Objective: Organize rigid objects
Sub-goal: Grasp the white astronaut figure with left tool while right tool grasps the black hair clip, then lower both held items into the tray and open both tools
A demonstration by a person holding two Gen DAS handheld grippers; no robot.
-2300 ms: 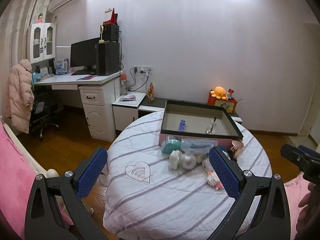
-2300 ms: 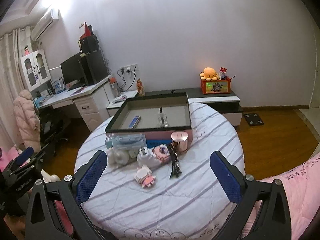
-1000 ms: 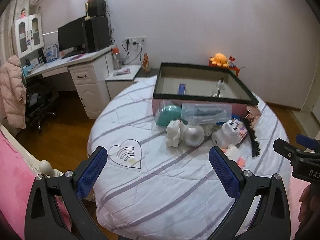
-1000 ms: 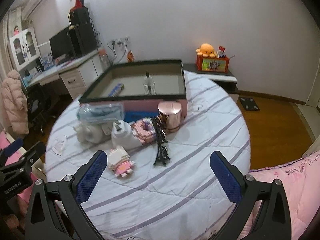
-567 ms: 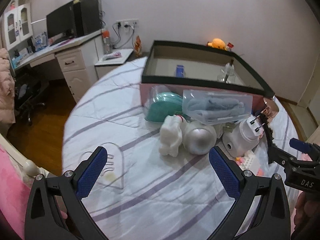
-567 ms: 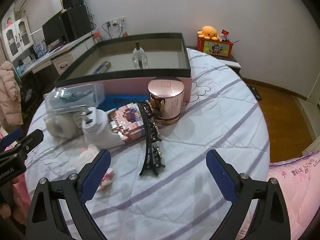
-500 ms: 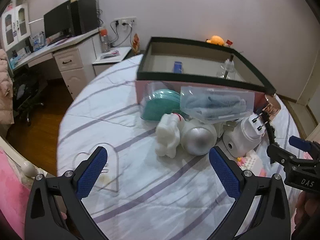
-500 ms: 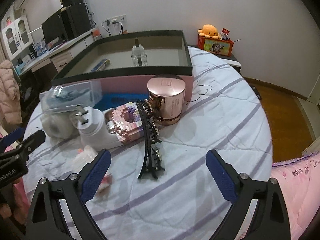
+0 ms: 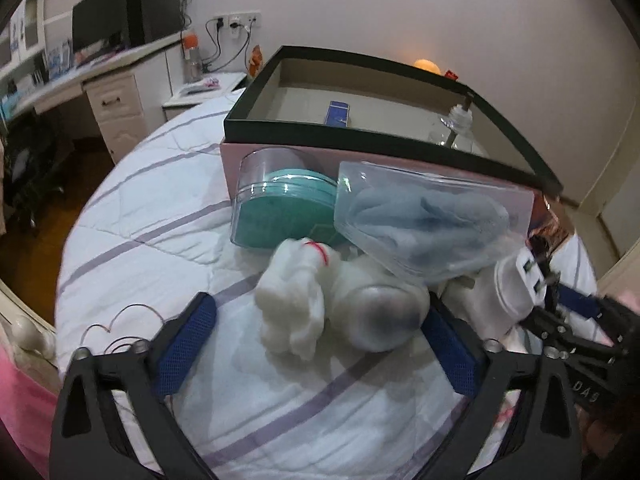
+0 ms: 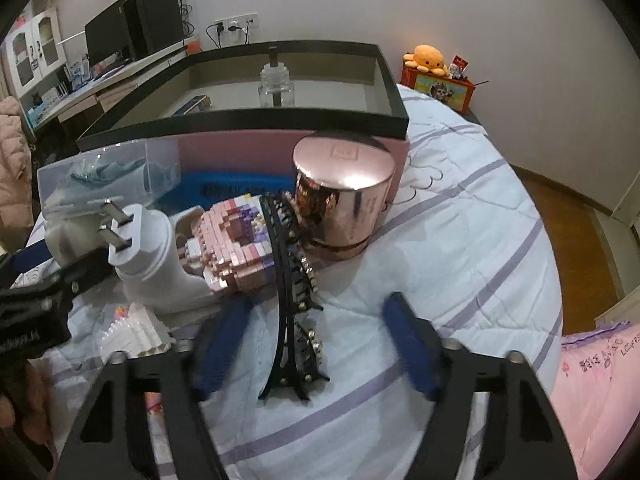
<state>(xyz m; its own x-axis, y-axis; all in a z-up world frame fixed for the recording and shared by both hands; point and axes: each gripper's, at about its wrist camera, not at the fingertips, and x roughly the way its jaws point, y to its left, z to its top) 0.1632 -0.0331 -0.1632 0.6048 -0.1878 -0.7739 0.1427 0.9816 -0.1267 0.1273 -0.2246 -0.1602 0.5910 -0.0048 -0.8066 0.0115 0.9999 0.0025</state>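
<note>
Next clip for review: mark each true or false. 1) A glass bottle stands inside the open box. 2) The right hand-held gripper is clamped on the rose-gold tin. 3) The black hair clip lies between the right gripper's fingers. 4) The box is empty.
1) True: the glass bottle stands in the box.
2) False: the right hand-held gripper has been closing but touches nothing; the rose-gold tin stands beyond it.
3) True: the black hair clip lies there, ungripped.
4) False: it also holds a blue item.

Both tongs (image 9: 320,344) (image 10: 316,336): black frames, blue mesh pads, silver screws; white lettering, maybe "DAS".
</note>
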